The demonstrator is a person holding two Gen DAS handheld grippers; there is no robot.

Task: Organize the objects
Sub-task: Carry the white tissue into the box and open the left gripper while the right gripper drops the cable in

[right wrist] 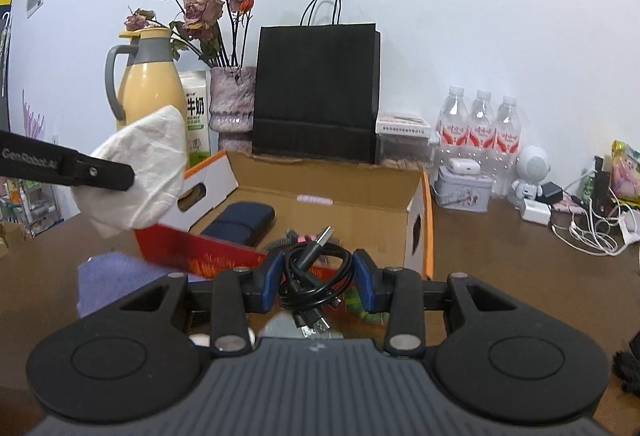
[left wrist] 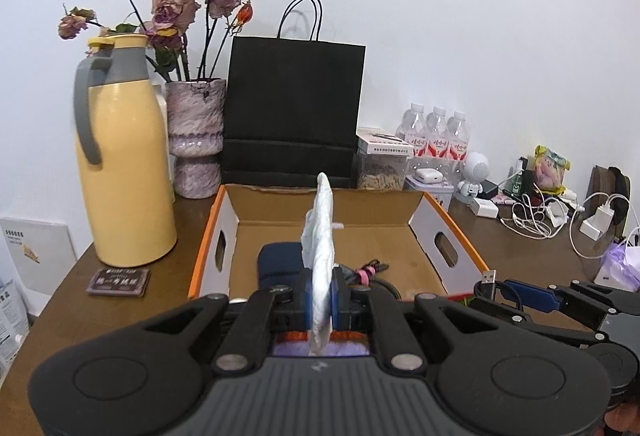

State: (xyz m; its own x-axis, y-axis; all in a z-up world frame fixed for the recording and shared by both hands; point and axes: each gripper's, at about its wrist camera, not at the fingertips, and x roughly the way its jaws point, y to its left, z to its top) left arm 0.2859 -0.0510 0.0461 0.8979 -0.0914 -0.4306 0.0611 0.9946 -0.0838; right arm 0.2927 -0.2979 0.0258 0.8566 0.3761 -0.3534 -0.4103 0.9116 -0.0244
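My left gripper [left wrist: 321,300] is shut on a white crumpled tissue [left wrist: 321,256], held edge-on above the near side of an open cardboard box [left wrist: 400,211] with orange rims. From the right wrist view the same tissue [right wrist: 140,175] hangs from the left gripper's black finger [right wrist: 100,171] at the left. My right gripper [right wrist: 318,276] is shut on a coiled black USB cable [right wrist: 316,272], its plug pointing up, just before the box [right wrist: 352,211]. Inside the box lie a dark blue pouch [right wrist: 240,222] and another cable bundle with pink ties [left wrist: 366,274].
A yellow thermos [left wrist: 120,155], a vase of dried roses [left wrist: 196,135] and a black paper bag [left wrist: 294,111] stand behind the box. Water bottles [left wrist: 436,135], a small white robot figure [left wrist: 474,171] and tangled white chargers [left wrist: 560,220] crowd the right. A purple cloth [right wrist: 108,280] lies at near left.
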